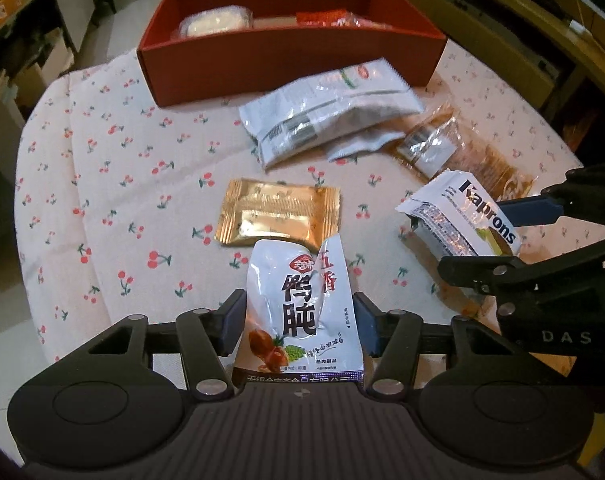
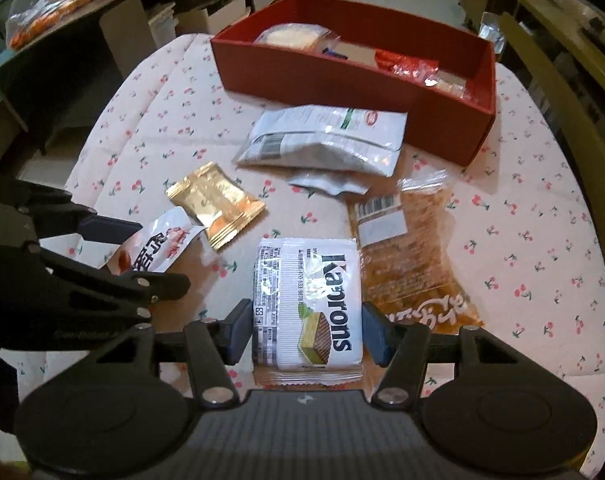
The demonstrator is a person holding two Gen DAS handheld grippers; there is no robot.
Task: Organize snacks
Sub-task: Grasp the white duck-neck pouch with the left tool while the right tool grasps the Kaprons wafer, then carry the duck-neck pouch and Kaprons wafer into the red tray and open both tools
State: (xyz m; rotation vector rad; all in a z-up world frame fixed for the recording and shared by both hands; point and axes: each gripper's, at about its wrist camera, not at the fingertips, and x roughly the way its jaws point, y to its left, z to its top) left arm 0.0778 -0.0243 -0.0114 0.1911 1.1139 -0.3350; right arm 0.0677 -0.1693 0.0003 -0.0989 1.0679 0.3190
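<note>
The gold packet (image 1: pixel 279 212) looks like glossy foil. The tablecloth (image 1: pixel 114 168) is matt printed cloth. The red box (image 1: pixel 286 60) looks matt, ribbed card.

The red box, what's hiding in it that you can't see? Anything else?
- Red box, left wrist view: its near wall covers most of the snacks inside.
- Small grey packet, right wrist view: the big silver bag lies on it, so its label is hidden.
- Kaprons wafer pack, right wrist view: its bottom edge goes behind the gripper body.
- Duck snack pouch, left wrist view: small print too tiny.
</note>
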